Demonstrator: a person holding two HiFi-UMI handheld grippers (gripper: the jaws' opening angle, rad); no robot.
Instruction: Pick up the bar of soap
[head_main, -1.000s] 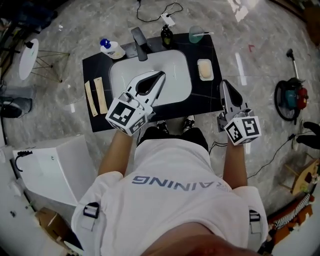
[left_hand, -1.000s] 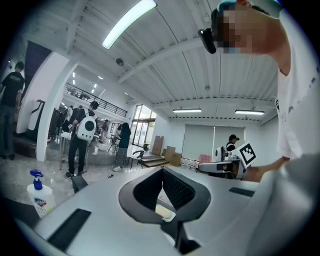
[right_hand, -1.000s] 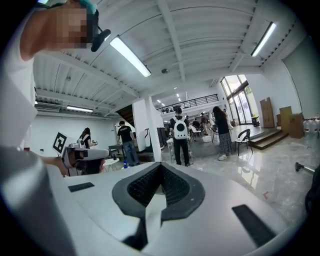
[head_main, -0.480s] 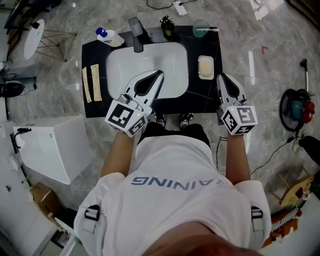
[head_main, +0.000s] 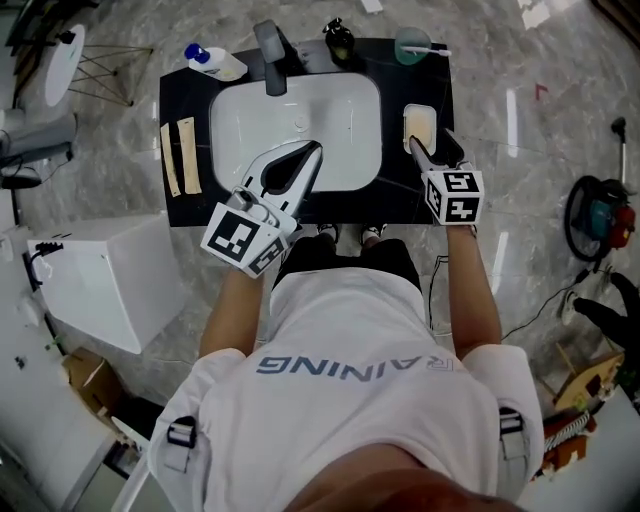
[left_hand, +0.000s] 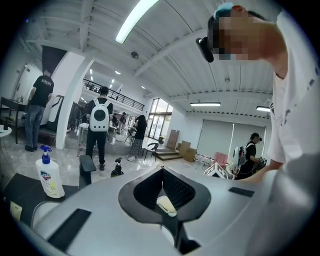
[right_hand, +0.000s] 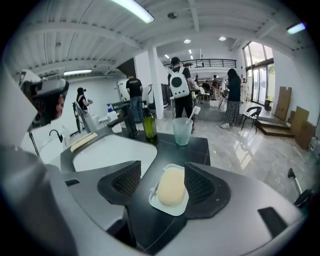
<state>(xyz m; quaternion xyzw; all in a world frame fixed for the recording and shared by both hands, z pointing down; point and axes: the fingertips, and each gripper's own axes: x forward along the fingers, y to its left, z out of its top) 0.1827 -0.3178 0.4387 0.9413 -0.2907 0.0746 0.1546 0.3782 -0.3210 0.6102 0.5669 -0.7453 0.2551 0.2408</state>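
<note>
A pale yellow bar of soap (head_main: 421, 125) (right_hand: 171, 186) lies in a white dish (right_hand: 164, 206) on the right side of the black counter (head_main: 400, 190). My right gripper (head_main: 432, 150) (right_hand: 162, 172) hovers just before the dish. Its jaws are opening and stand on either side of the soap, with the pads clear of it. Over the front of the white basin (head_main: 300, 105) hangs my left gripper (head_main: 316, 148) (left_hand: 162, 171). It is shut with nothing held and tilted up toward the room.
A faucet (head_main: 270, 45), a blue-capped pump bottle (head_main: 213, 62), a dark bottle (head_main: 340, 42) and a green cup with a toothbrush (head_main: 411, 46) line the counter's back. Two wooden strips (head_main: 180, 157) lie at its left. A white box (head_main: 100, 290) stands on the floor left.
My right gripper has moved forward from the counter's front edge up to the soap dish, and its jaws have gone from shut to open. The left gripper has barely moved.
</note>
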